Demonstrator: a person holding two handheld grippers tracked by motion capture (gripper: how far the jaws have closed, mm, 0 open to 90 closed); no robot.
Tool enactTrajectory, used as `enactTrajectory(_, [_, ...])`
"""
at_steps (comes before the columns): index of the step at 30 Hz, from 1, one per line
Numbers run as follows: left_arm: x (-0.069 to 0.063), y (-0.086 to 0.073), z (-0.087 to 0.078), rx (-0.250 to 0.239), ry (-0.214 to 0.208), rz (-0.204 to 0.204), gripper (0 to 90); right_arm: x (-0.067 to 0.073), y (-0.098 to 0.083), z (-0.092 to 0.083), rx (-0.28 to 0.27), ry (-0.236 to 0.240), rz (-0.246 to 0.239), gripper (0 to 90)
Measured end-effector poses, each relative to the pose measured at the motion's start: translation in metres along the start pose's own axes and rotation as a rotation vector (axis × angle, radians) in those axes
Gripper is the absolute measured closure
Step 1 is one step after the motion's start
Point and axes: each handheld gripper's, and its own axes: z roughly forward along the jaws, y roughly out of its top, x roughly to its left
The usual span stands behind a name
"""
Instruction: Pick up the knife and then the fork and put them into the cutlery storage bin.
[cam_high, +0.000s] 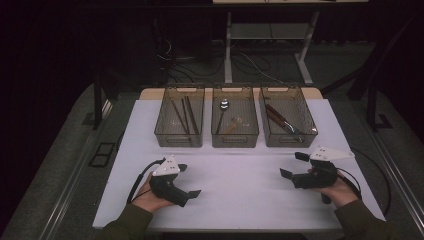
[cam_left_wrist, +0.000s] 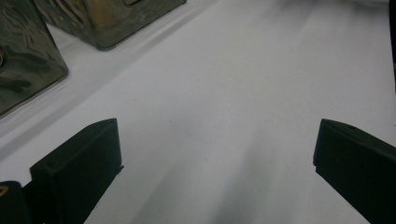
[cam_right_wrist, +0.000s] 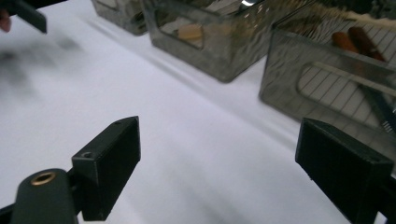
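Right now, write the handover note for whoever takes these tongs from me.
Left tongs: open, nothing between the jaws, low over the white table near its front left.
Right tongs: open, nothing held, low at front right, jaws pointing toward the centre.
Three clear bins stand in a row at the back. The left bin holds chopsticks, the middle bin holds spoons, and the right bin holds brown-handled cutlery.
Done: every utensil in sight lies inside a bin.
Left: nothing gripped yet; whatever handling comes next has not begun.
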Motion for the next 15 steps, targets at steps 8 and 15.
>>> enactTrajectory(8, [0.0, 0.0, 0.001, -0.003, -0.003, -0.001, 0.0, 0.014, -0.015, -0.002, 0.026, 0.038, -0.012, 13.7])
enactTrajectory(15, [0.0, 0.0, 0.001, -0.001, -0.004, 0.0, 0.0, 0.019, -0.02, 0.004, 0.061, 0.062, -0.031, 13.7])
